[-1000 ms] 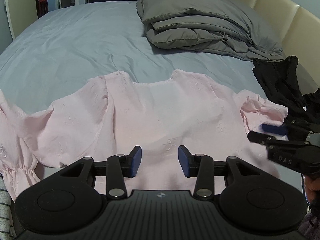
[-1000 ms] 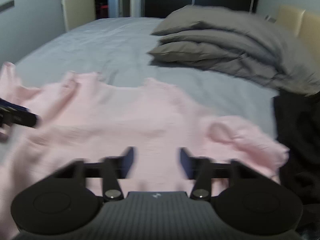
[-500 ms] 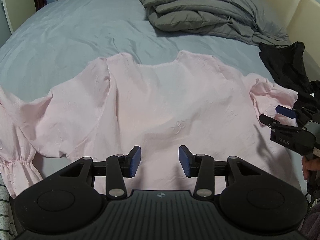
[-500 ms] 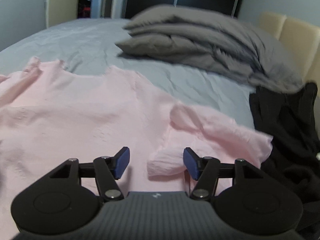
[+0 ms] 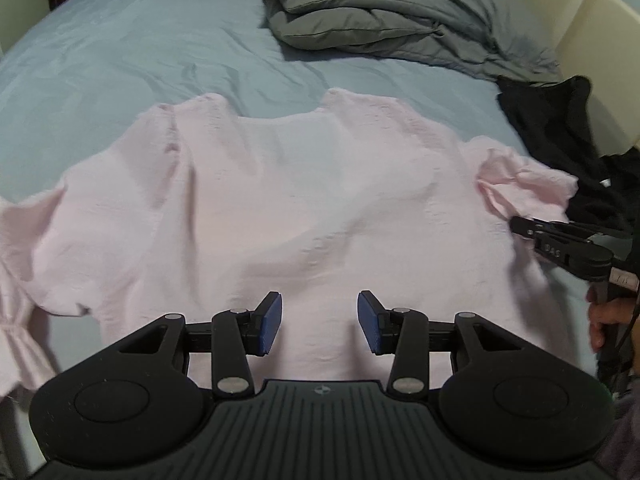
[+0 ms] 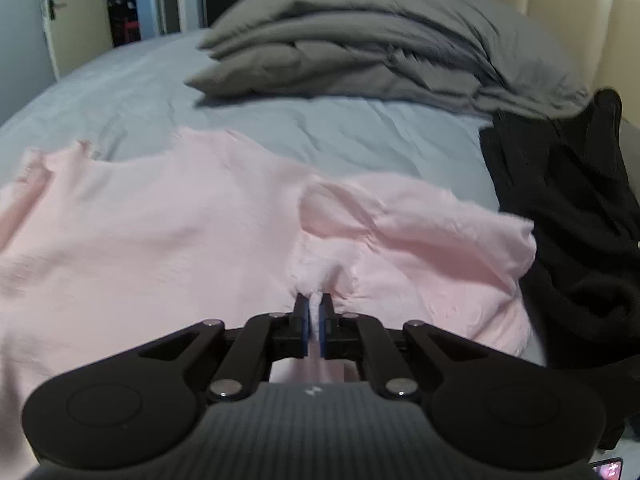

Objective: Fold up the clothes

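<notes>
A pink blouse (image 5: 304,208) lies spread flat on the grey-blue bed sheet (image 5: 140,40), with its neckline turned toward the folded grey duvet (image 5: 392,12) at the far side of the bed. The duvet is well apart from the blouse. A black garment (image 6: 568,216) lies crumpled just beside the blouse's right sleeve (image 6: 420,232), touching its outer edge, and it reaches up to the duvet and to the cream headboard (image 5: 600,28).

The right gripper (image 6: 315,320) is closed almost fully on the blouse. A thin ridge of pink cloth stands pinched between its blue pads (image 6: 306,322), at the place where the right sleeve joins the body of the blouse, near the lower side seam. In the left wrist view the same gripper (image 5: 520,226) comes in from the right edge and its tip meets the cloth just under the sleeve; part of a hand (image 5: 604,316) holds its handle.

The left gripper (image 5: 319,320) hovers over the lower hem of the blouse, about the middle of the hem. Its jaws stand partly open and nothing is between them; pink cloth shows through the gap. The left sleeve (image 5: 24,264) of the blouse spreads out away from the body, its gathered cuff near the picture's left edge.
</notes>
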{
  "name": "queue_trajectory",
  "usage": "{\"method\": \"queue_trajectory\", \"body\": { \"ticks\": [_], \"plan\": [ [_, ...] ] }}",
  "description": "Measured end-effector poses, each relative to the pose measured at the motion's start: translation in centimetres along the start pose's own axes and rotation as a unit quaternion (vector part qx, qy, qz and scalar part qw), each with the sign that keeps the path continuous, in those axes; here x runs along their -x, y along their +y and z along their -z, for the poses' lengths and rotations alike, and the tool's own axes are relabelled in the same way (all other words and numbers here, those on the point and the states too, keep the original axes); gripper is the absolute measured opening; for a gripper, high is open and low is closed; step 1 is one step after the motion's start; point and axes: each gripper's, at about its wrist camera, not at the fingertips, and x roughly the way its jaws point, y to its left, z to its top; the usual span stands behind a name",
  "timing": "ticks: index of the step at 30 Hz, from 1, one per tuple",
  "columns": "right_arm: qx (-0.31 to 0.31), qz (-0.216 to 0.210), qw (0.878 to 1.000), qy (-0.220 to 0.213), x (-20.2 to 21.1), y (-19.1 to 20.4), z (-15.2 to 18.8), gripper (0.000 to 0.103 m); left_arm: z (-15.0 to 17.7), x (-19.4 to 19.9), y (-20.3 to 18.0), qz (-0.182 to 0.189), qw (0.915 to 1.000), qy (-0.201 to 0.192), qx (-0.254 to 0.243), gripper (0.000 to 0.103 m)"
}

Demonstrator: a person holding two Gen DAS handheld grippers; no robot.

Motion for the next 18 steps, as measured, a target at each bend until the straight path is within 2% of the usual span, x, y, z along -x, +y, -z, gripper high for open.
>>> {"method": "queue_trajectory", "body": {
  "ticks": [3,7,12,15,18],
  "plan": [
    [0.001,-0.022,1.000,-0.018,2.3,1.3,-0.6,0.005,0.1,0.4,-0.7,0.022,0.9997,-0.006,0.004,0.040],
    [-0.017,-0.063,0.997,-0.043,5.6,3.1,-0.7,0.005,0.4,1.1,-1.3,0.030,0.9994,-0.015,0.004,0.041],
    [-0.048,-0.125,0.989,-0.068,9.2,6.0,0.5,0.005,1.1,1.3,-1.3,0.045,0.9985,-0.015,0.025,0.041],
    [-0.038,-0.146,0.987,-0.058,9.7,8.0,1.5,0.005,1.8,1.3,-1.0,0.049,0.9980,-0.012,0.037,0.041],
    [-0.014,-0.149,0.988,-0.027,8.9,9.2,2.7,0.007,2.5,1.3,-0.6,0.049,0.9975,-0.010,0.049,0.041]
  ]
}}
